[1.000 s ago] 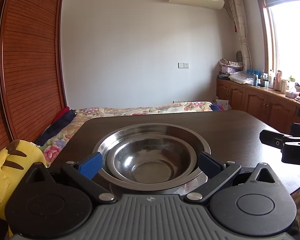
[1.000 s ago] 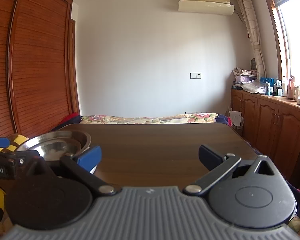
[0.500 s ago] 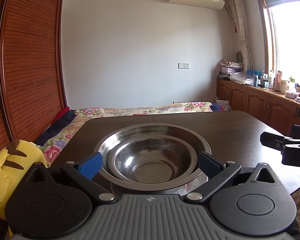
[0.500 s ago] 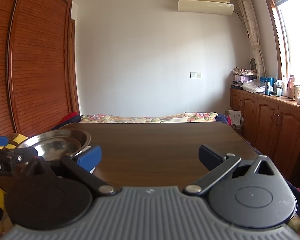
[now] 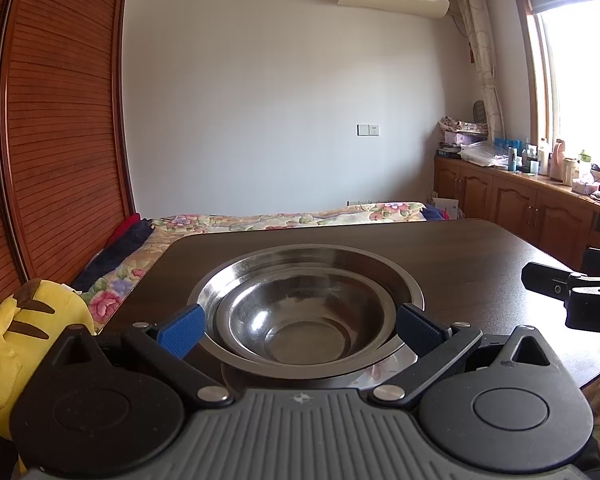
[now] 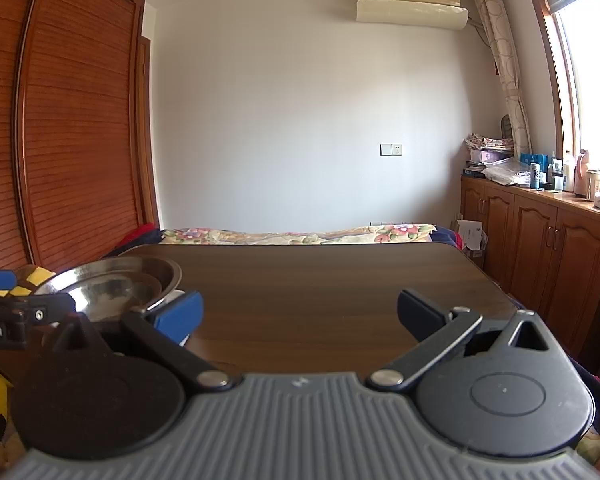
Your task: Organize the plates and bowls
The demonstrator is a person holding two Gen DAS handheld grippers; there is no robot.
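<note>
Since the smaller steel bowl (image 5: pixel 300 320) already sits nested inside the larger steel bowl (image 5: pixel 306 268) on the table (image 5: pixel 460 256), your stacking looks finished; no other dishes show. Both your left tongs (image 5: pixel 300 326) and right tongs (image 6: pixel 300 312) are spread, gripping nothing.

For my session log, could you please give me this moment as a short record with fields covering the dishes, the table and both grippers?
dishes: smaller round steel bowl nested inside a wider shallow steel bowl
support: dark brown wooden table, dishes near its left side
left gripper: open, blue-padded fingers flank the stacked bowls; contact unclear
right gripper: open, holds nothing, over bare tabletop right of the bowls
beside the table: yellow plush toy at left
</note>
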